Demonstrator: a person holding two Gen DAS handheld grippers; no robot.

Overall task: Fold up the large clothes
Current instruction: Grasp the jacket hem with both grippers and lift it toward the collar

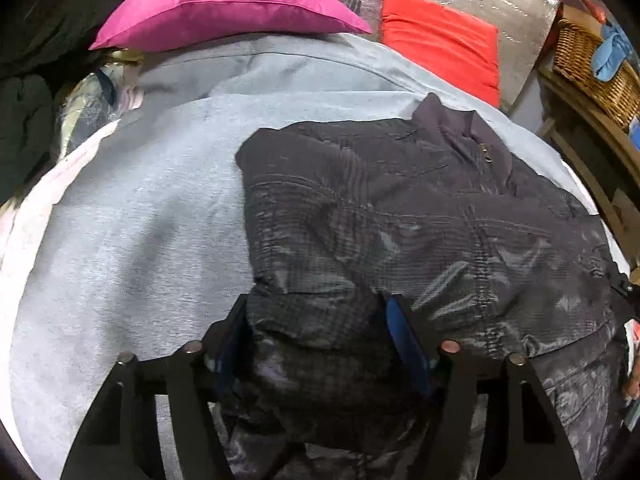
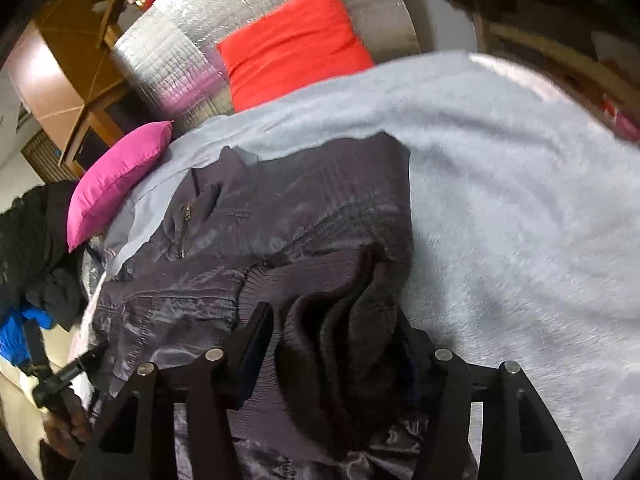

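The left hand-held gripper [image 1: 320, 344] is clamped on a bunched fold of the dark jacket [image 1: 420, 208], the right hand-held gripper [image 2: 340, 344] likewise (both partly apart). The jacket lies on the grey bed [image 1: 140, 220], its near hem cut off.

The right gripper [image 2: 336, 336] has a bunched fold of the dark jacket [image 2: 248, 256] between its jaws; grey blanket [image 2: 520, 220] spreads beyond them.

Pretty clearly someone's bedroom at home: a bed [image 1: 120, 220] under a grey blanket, a pink pillow [image 1: 224, 8] and red cushion [image 1: 440, 40] at its head edge, wicker basket [image 1: 596, 68] beside it.
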